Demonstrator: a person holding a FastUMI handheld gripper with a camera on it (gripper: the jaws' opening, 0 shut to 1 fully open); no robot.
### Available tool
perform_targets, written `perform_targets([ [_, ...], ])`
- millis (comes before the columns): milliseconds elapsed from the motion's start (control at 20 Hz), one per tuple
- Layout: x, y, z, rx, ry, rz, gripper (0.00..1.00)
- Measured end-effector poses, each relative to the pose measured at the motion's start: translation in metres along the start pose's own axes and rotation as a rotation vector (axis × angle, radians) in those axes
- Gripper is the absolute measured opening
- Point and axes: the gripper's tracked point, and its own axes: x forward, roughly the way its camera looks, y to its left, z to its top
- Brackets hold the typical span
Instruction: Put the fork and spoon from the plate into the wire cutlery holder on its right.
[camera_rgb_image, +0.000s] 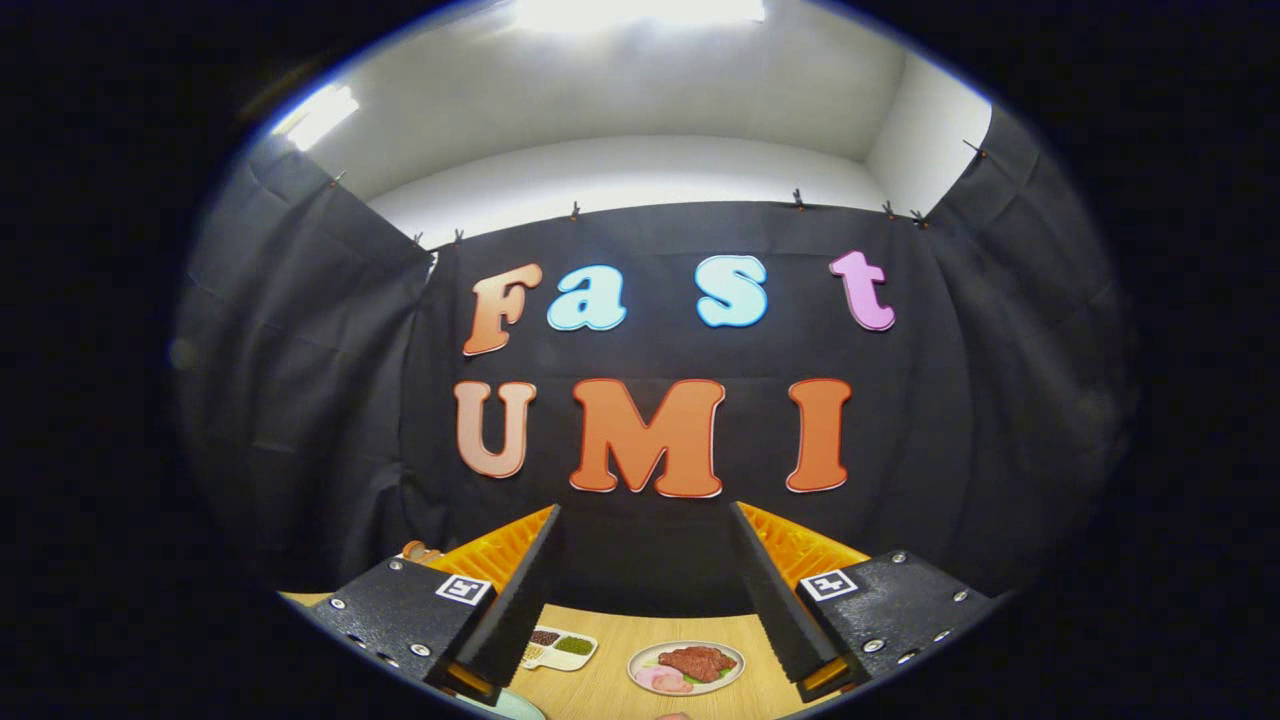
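Gripper (645, 590) fingers spread wide, holding nothing; wooden table (610, 680) below; between them a plate of meat (686, 667); small tray of beans (560, 647) beside the left finger; fork, spoon, holder can't be made out.

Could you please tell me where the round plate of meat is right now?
The round plate of meat sits on the wooden table between the open gripper's fingers, right of a small divided tray.

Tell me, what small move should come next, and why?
Probably tip the gripper down toward the wooden table. Its fingers stand open with nothing between them, aimed high at the booth's wall. Between them, low down, lie a plate of meat and a small divided tray; I can't make out a fork, spoon or holder.
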Motion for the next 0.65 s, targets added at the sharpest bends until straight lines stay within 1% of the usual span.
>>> perform_targets([
  [50,-0.005,0.001,-0.003,-0.006,0.001,0.045,0.96],
  [150,-0.01,0.003,-0.007,-0.003,0.003,0.107,0.96],
  [300,-0.022,-0.003,-0.012,0.027,-0.01,0.169,0.97],
  [400,-0.027,-0.018,-0.022,0.044,-0.005,0.185,0.97],
  [500,-0.031,-0.038,-0.034,0.064,0.02,0.176,0.97],
  [650,-0.038,-0.072,-0.039,0.09,0.011,0.134,0.97],
])
